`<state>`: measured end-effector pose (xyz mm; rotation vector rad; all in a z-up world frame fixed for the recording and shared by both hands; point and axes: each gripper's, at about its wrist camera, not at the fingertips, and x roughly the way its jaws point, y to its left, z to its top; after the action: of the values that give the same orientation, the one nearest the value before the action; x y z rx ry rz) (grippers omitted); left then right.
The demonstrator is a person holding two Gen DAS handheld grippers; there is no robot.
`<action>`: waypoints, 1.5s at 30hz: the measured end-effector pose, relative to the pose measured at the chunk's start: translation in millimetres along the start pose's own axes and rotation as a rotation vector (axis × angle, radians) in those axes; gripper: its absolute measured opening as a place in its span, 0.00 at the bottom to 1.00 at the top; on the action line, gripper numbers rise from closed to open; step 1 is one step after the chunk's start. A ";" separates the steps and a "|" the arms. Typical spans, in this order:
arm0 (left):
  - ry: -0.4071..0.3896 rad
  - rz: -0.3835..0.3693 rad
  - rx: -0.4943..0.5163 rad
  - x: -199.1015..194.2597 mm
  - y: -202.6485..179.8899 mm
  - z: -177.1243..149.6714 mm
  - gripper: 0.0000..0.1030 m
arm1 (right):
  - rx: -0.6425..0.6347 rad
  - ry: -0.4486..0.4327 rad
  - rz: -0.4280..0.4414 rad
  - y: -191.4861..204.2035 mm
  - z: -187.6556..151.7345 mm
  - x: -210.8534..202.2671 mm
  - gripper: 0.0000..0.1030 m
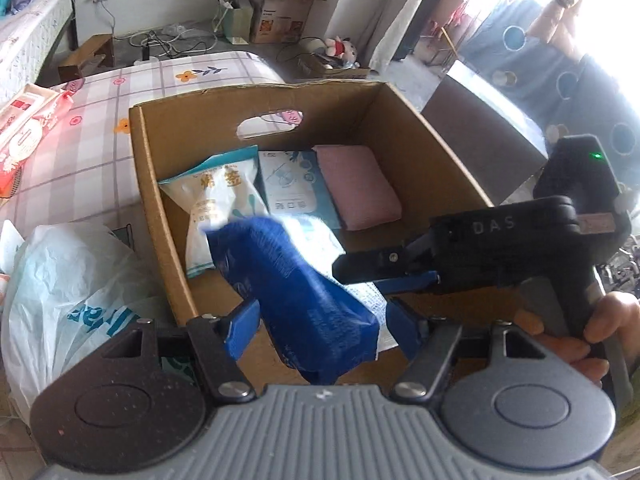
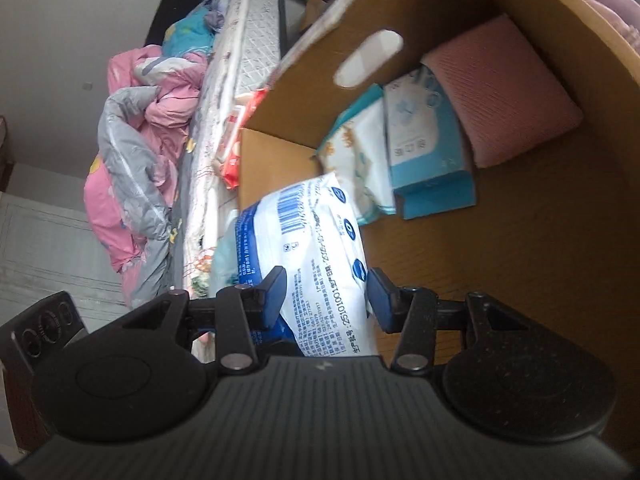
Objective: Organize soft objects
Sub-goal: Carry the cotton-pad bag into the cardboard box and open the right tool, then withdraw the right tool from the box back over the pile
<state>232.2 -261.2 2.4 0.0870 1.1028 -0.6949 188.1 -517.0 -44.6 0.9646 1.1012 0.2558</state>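
Observation:
A blue and white plastic pack [image 1: 304, 300] hangs over an open cardboard box [image 1: 160, 208]. My left gripper [image 1: 320, 322] is shut on its near end, blue fingers on both sides. Coming in from the right, my right gripper [image 1: 362, 278] is shut on the same pack. In the right wrist view the pack [image 2: 316, 240] shows its white barcode side between that gripper's [image 2: 326, 294] pads. Inside the box [image 2: 560, 240] lie a white and teal tissue pack [image 1: 216, 200], a blue and white packet [image 1: 292, 184] and a folded pink cloth [image 1: 360, 184].
A white plastic bag [image 1: 72, 288] sits left of the box. Red and pink packs [image 1: 28, 132] lie on a flowered mattress [image 1: 104, 92]. A bed with a pink and grey quilt [image 2: 136, 152] stands beyond. A person's hand [image 1: 600, 336] holds the right gripper's handle.

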 end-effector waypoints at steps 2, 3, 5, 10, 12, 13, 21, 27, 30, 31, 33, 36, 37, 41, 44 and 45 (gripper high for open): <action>-0.030 0.033 0.035 -7.7 -3.0 -1.2 0.69 | 0.047 0.042 -0.019 -17.4 6.4 19.2 0.44; -0.045 0.037 0.046 -13.9 -3.9 -2.5 0.70 | 0.066 0.060 -0.031 -23.2 9.5 29.1 0.44; -0.074 0.039 0.050 -26.7 -1.8 -3.0 0.72 | 0.052 0.073 -0.094 -29.6 8.7 39.7 0.44; -0.129 0.067 0.007 -58.4 19.2 -12.5 0.73 | -0.018 0.100 -0.136 -19.8 -2.8 48.8 0.46; -0.155 0.082 -0.016 -71.7 31.0 -21.5 0.74 | -0.056 0.098 -0.159 -14.0 -6.0 50.0 0.49; -0.164 0.091 -0.023 -76.0 35.8 -26.7 0.74 | -0.061 0.102 -0.166 -14.0 -8.3 53.4 0.49; -0.183 0.127 -0.170 -106.3 86.8 -79.6 0.75 | -0.088 0.138 -0.146 -6.5 -19.9 88.7 0.43; -0.202 0.169 -0.268 -121.2 121.8 -113.7 0.74 | -0.137 0.141 -0.143 6.9 -16.0 100.5 0.42; -0.233 0.196 -0.282 -129.2 130.6 -125.4 0.75 | -0.123 0.136 -0.135 5.4 -13.5 99.7 0.42; -0.242 0.200 -0.285 -131.9 133.0 -128.4 0.75 | -0.117 0.133 -0.132 5.2 -13.5 99.4 0.44; -0.262 0.209 -0.292 -137.4 136.9 -133.6 0.76 | -0.108 0.122 -0.142 -1.3 -13.4 90.9 0.48; -0.292 0.236 -0.292 -145.7 142.2 -140.0 0.78 | -0.095 0.095 -0.136 -5.1 -15.7 77.0 0.63; -0.301 0.249 -0.289 -148.3 144.2 -142.6 0.79 | -0.100 0.083 -0.141 -2.7 -16.9 73.9 0.65; -0.336 0.300 -0.286 -158.7 154.7 -151.8 0.80 | -0.149 0.016 -0.198 11.0 -22.8 57.7 0.70; -0.350 0.328 -0.289 -164.0 163.3 -157.9 0.80 | -0.196 -0.056 -0.255 25.2 -29.6 40.2 0.70; -0.352 0.341 -0.287 -165.5 165.5 -159.3 0.80 | -0.215 -0.084 -0.269 31.3 -32.8 33.1 0.70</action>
<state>154.6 10.3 22.4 -0.0895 0.8111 -0.2292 184.5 -461.0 -45.4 0.6228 1.0881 0.1098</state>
